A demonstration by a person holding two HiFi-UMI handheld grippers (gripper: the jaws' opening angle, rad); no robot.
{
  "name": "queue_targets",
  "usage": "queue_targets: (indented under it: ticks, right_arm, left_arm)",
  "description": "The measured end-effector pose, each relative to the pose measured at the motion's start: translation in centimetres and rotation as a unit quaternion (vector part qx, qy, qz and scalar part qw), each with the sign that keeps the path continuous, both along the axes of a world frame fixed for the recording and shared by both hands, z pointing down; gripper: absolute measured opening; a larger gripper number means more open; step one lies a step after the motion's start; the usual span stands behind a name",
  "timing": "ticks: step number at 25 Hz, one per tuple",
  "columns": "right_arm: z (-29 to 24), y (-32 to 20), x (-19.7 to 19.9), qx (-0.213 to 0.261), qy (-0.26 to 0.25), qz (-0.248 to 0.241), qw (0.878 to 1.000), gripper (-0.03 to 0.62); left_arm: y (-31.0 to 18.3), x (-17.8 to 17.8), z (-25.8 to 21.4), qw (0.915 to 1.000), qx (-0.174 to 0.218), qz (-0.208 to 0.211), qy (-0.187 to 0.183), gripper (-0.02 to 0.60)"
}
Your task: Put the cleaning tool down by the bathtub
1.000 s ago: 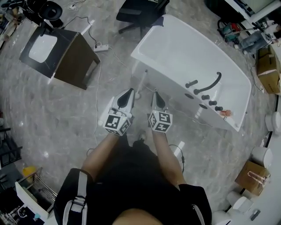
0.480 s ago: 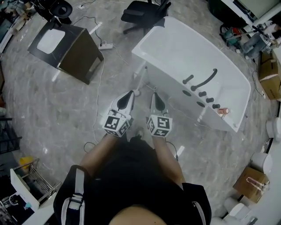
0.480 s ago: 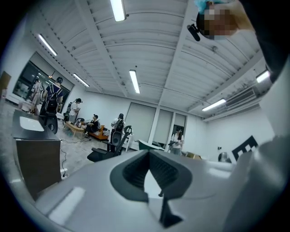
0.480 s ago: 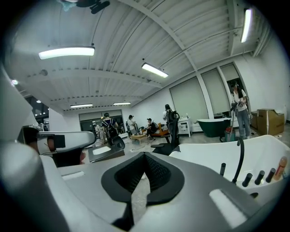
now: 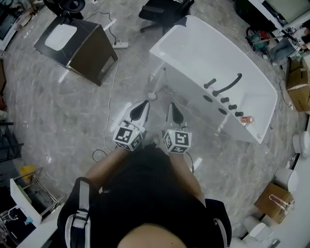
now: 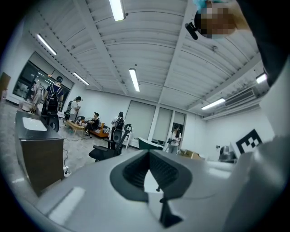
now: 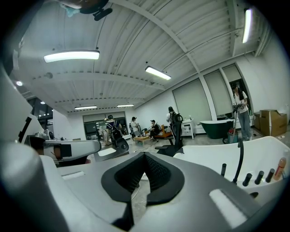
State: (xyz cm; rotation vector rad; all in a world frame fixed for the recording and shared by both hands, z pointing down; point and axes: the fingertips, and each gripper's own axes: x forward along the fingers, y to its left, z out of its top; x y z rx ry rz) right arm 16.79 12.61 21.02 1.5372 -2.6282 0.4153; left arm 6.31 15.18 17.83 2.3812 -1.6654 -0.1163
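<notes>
The left gripper [image 5: 144, 103] and right gripper [image 5: 172, 105] each had their jaws pressed together, with nothing between them. The white long-handled cleaning tool [image 5: 152, 96] stood apart from both, on the grey marbled floor [image 5: 72, 111] beside the white bathtub [image 5: 193, 53].

— How is the floor?
— The floor [image 5: 58, 106] is grey stone with pale veins, and it shines. A thin white cable [image 5: 108, 97] runs over it from a power strip [image 5: 121, 44].
— And the furniture?
— A dark cabinet [image 5: 89, 60] with a white top stands towards the far left corner of the floor, and a black office chair [image 5: 164, 12] at its far edge. Cardboard boxes [image 5: 296, 80] stand along the right edge, a wire rack [image 5: 41, 193] at the near left corner.
— What about the light?
— Long tube lamps [image 6: 134, 79] shine on a ribbed white ceiling [image 6: 181, 59]. The walls [image 6: 213, 133] are white, with tall pale panels [image 6: 140, 118] like windows
</notes>
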Motion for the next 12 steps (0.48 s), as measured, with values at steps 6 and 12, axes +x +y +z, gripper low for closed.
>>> queue_targets:
  ticks: [6,12]
  right_arm:
    - [-0.8,0.3,-1.4,0.004,0.0,0.009,1.0,-0.002]
    - [-1.2,0.0,-2.3,0.004,-0.007,0.025,1.0,-0.002]
  left_arm:
    - [0.0,-1.4,0.0,0.9999,0.002,0.014,-0.005,0.008]
    - [-0.6,-3.0,-0.1,0.9998,0.005,0.018,-0.002,0.008]
